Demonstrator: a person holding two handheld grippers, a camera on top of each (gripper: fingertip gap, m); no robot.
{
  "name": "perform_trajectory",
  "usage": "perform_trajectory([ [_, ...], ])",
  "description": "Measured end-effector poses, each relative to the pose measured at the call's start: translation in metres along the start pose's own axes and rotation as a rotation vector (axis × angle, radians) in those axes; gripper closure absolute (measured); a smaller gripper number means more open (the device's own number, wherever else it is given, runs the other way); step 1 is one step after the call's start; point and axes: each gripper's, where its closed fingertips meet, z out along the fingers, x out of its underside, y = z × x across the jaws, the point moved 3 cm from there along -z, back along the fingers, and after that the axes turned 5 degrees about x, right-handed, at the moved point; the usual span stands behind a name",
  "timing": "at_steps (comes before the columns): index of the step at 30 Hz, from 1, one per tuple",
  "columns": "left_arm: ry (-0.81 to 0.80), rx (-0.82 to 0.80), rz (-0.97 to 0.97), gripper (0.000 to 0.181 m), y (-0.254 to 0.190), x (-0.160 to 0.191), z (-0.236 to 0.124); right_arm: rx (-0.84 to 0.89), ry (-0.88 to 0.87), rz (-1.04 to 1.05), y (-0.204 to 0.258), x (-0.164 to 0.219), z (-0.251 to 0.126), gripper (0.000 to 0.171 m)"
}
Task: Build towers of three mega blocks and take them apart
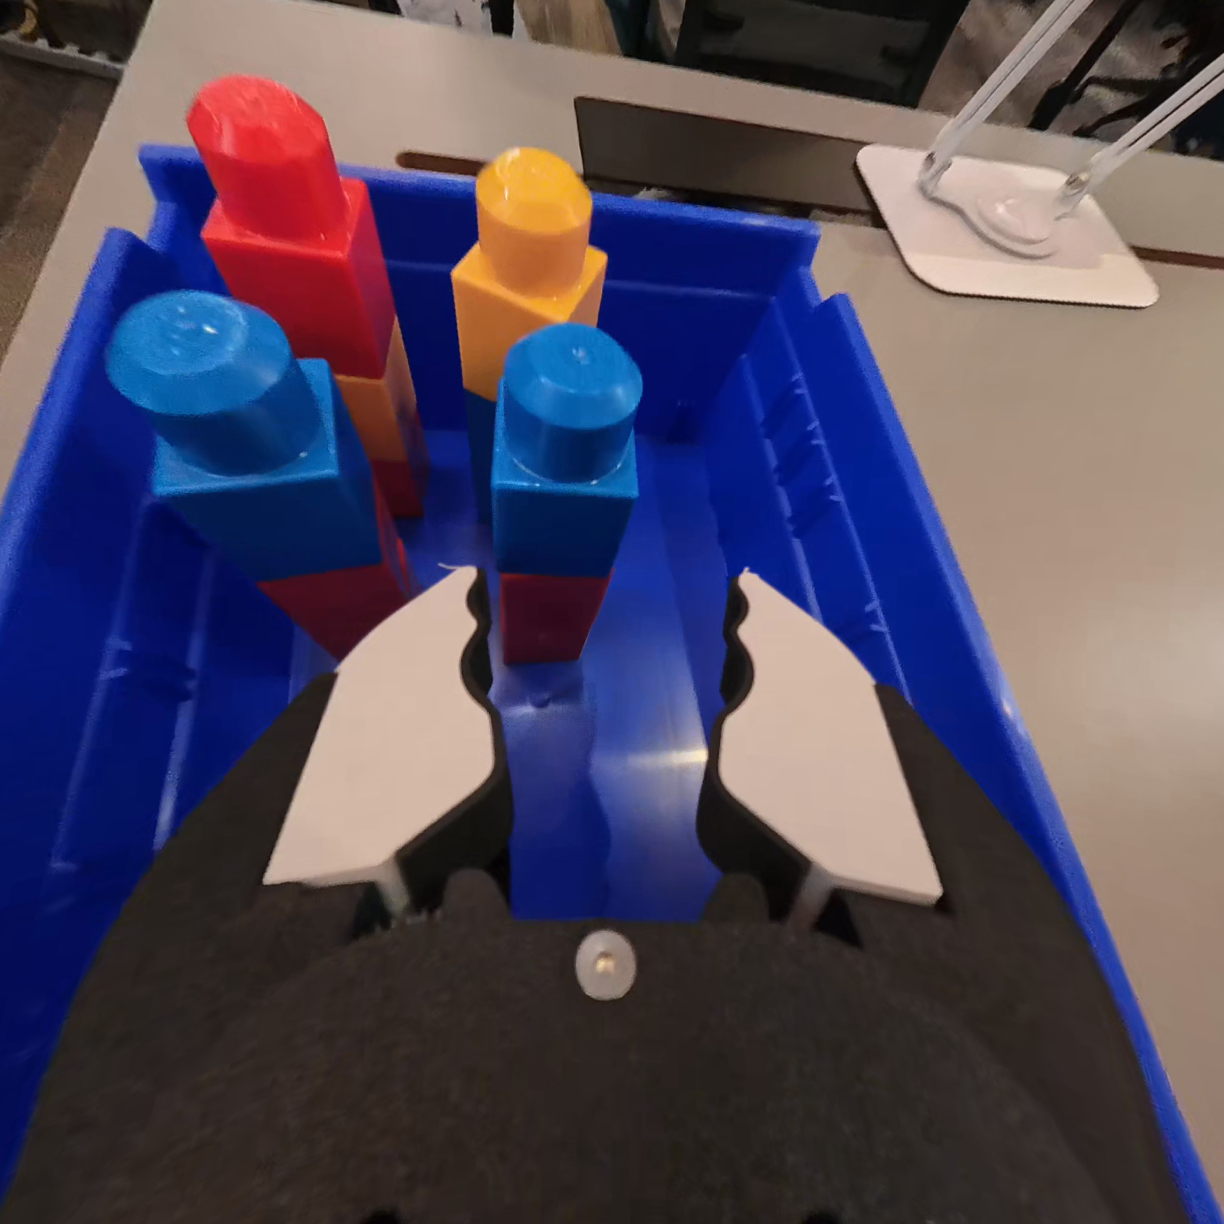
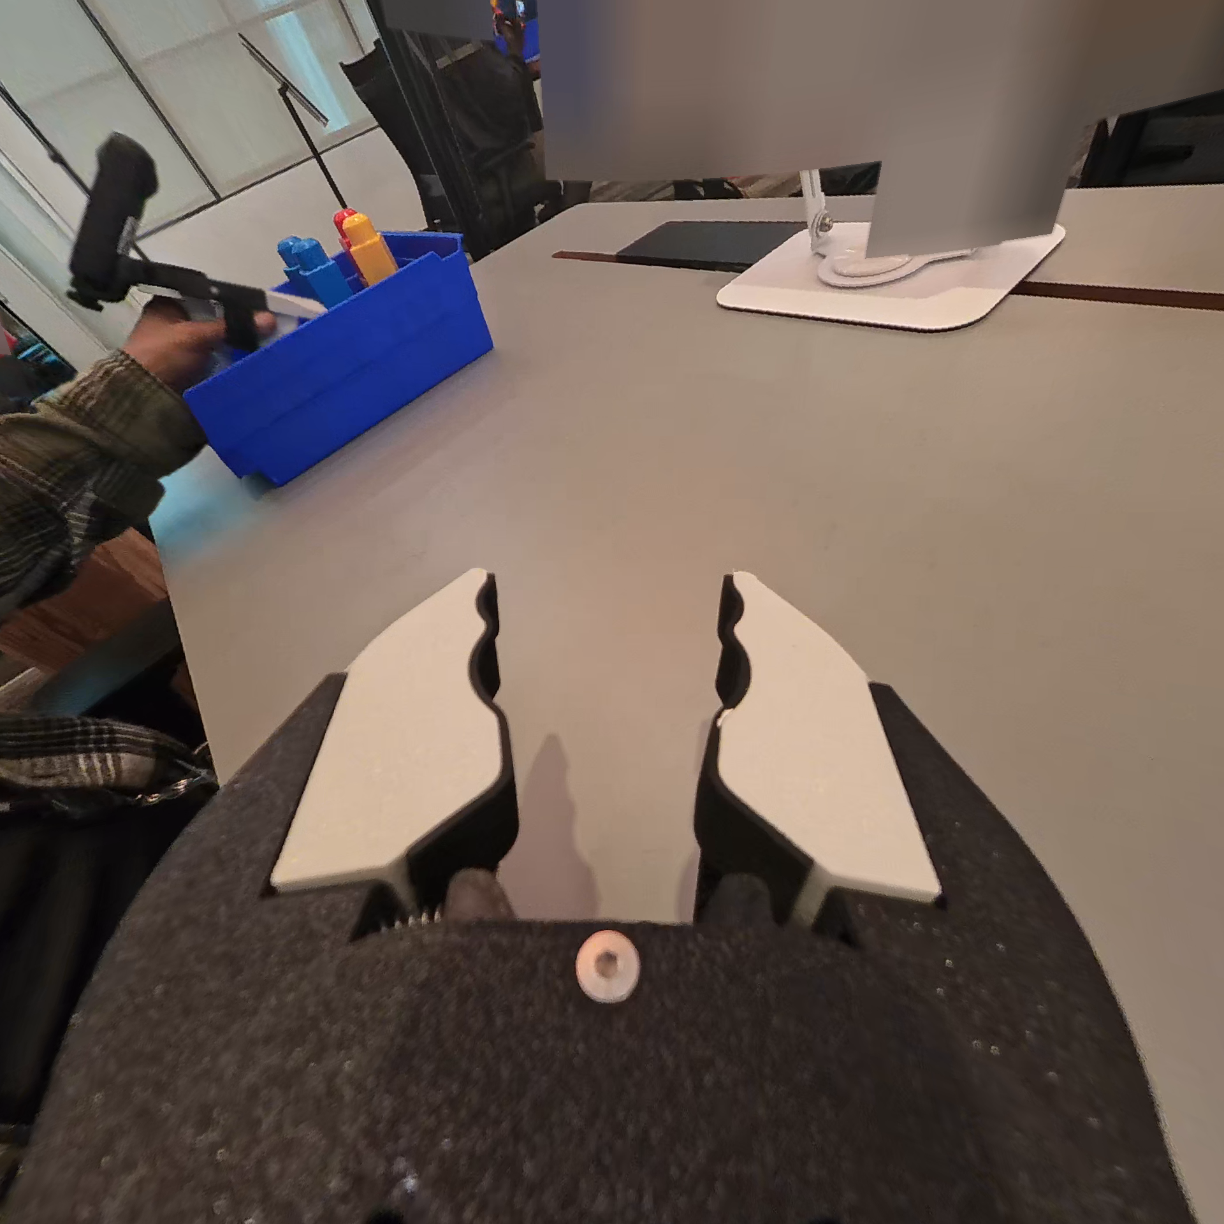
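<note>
**Reaching into the bin: four towers stocked, teardown pending**

Listing from nine o'clock across my left wrist view: blue-topped tower (image 1: 265,463), red-topped tower (image 1: 291,265), yellow-topped tower (image 1: 530,265), then the short blue-over-red tower (image 1: 563,497) at twelve, all upright in the blue bin (image 1: 828,497). My left gripper (image 1: 606,576) hangs released, its left finger just beside that short tower. My right gripper (image 2: 609,583) idles unclenched over bare table (image 2: 795,463). Judged step: picking a tower. Next move: shift toward eleven o'clock, straddle, clench.
</note>
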Motion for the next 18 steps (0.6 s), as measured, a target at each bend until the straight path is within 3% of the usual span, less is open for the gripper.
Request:
perform_trajectory([
  [18,0.228,-0.12,0.033,0.115,0.023,0.024,0.042,-0.051,0.013,0.011,0.003,0.005,0.002,0.11],
])
